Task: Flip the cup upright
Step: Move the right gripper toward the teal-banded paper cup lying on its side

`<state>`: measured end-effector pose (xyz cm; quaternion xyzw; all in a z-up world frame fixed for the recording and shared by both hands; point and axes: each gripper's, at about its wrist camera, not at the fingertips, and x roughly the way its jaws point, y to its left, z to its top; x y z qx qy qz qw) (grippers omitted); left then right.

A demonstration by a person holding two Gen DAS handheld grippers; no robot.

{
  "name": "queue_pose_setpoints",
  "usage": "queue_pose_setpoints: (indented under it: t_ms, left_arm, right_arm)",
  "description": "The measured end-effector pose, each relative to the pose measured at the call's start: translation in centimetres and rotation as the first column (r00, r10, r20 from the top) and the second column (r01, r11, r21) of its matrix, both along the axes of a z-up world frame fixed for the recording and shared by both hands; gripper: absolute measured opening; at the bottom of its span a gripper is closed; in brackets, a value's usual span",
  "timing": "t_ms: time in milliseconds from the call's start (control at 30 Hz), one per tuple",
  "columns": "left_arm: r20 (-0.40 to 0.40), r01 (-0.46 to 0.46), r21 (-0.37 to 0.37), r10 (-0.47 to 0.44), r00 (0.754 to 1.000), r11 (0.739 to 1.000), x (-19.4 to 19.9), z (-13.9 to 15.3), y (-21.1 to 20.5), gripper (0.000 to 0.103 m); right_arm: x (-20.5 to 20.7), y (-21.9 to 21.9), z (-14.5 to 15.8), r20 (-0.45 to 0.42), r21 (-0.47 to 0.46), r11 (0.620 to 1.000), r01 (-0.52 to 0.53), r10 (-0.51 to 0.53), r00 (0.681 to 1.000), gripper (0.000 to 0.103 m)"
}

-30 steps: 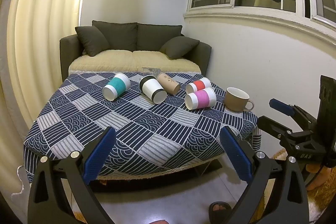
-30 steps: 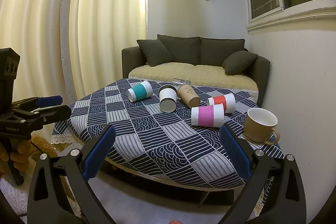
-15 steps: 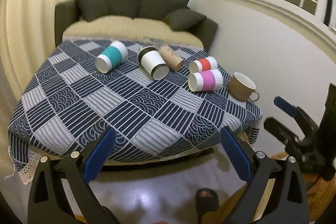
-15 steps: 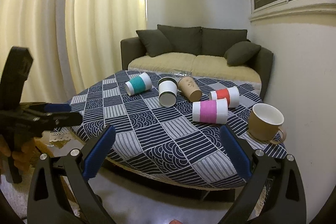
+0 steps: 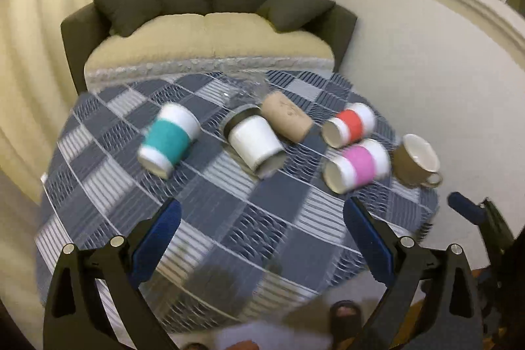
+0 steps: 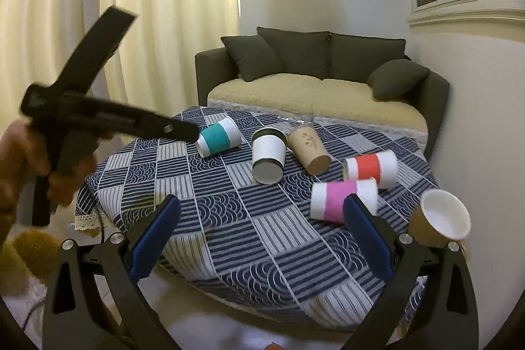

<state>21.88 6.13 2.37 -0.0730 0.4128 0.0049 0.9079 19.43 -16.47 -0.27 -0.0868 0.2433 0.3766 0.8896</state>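
Several paper cups lie on their sides on a table with a blue patterned cloth (image 5: 229, 218): a teal-banded cup (image 5: 169, 140) (image 6: 218, 136), a white cup with black rim (image 5: 254, 141) (image 6: 268, 154), a plain brown cup (image 5: 288, 117) (image 6: 308, 150), a red-banded cup (image 5: 349, 124) (image 6: 370, 169) and a pink-banded cup (image 5: 356, 166) (image 6: 341, 200). A brown mug (image 5: 415, 161) (image 6: 439, 218) stands upright at the right edge. My left gripper (image 5: 261, 235) is open and empty above the table's near part. My right gripper (image 6: 261, 235) is open and empty at the near edge.
A dark sofa (image 5: 210, 22) with cushions stands behind the table. A wall (image 5: 410, 61) runs close along the table's right side. Curtains (image 6: 147, 22) hang on the left. A sandalled foot (image 5: 344, 317) shows on the floor below.
My left gripper has risen and moved forward over the table, now looking down on the cups. My right gripper has moved closer to the table's near edge. The cups have not moved.
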Motion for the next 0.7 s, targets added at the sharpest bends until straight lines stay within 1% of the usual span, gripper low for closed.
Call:
queue_pose_setpoints:
  t_ms: [167,267,367,400,467,533,600,700]
  left_arm:
    - [-0.105,0.027,0.136,-0.013,0.994,0.990,5.4,-0.3,2.7,0.097]
    - [-0.143,0.030,0.196,-0.002,0.990,0.980,8.4,-1.2,4.4,0.096]
    - [-0.212,0.049,0.200,-0.005,0.977,0.978,11.1,-2.8,5.8,0.096]
    - [-0.249,0.064,0.195,-0.014,0.968,0.979,12.3,-3.7,6.3,0.096]
    - [-0.298,0.095,0.194,-0.033,0.954,0.976,13.8,-5.1,7.0,0.096]
    - [-0.333,0.120,0.215,-0.043,0.942,0.969,14.9,-6.1,7.3,0.096]
    - [-0.372,0.145,0.215,-0.056,0.927,0.966,15.9,-6.8,7.8,0.096]
    - [-0.415,0.169,0.232,-0.060,0.908,0.958,17.2,-7.8,8.5,0.095]
  right_arm:
    - [2.7,2.3,0.0,-0.019,0.024,0.999,-0.031,0.031,0.999,0.098]
    - [4.5,3.3,-0.7,-0.080,0.043,0.998,-0.044,0.047,0.996,0.098]
    - [5.9,3.7,-2.1,-0.134,0.065,0.997,-0.047,0.056,0.989,0.098]
    - [6.3,3.7,-2.7,-0.148,0.063,0.997,-0.048,0.057,0.987,0.098]
    - [6.8,3.9,-3.6,-0.160,0.043,0.997,-0.059,0.066,0.985,0.098]
    - [7.2,4.2,-4.2,-0.156,0.019,0.997,-0.071,0.073,0.985,0.098]
    - [7.5,4.5,-4.3,-0.151,0.015,0.997,-0.076,0.078,0.985,0.098]
    - [7.4,5.0,-4.3,-0.121,0.001,0.996,-0.087,0.087,0.989,0.098]
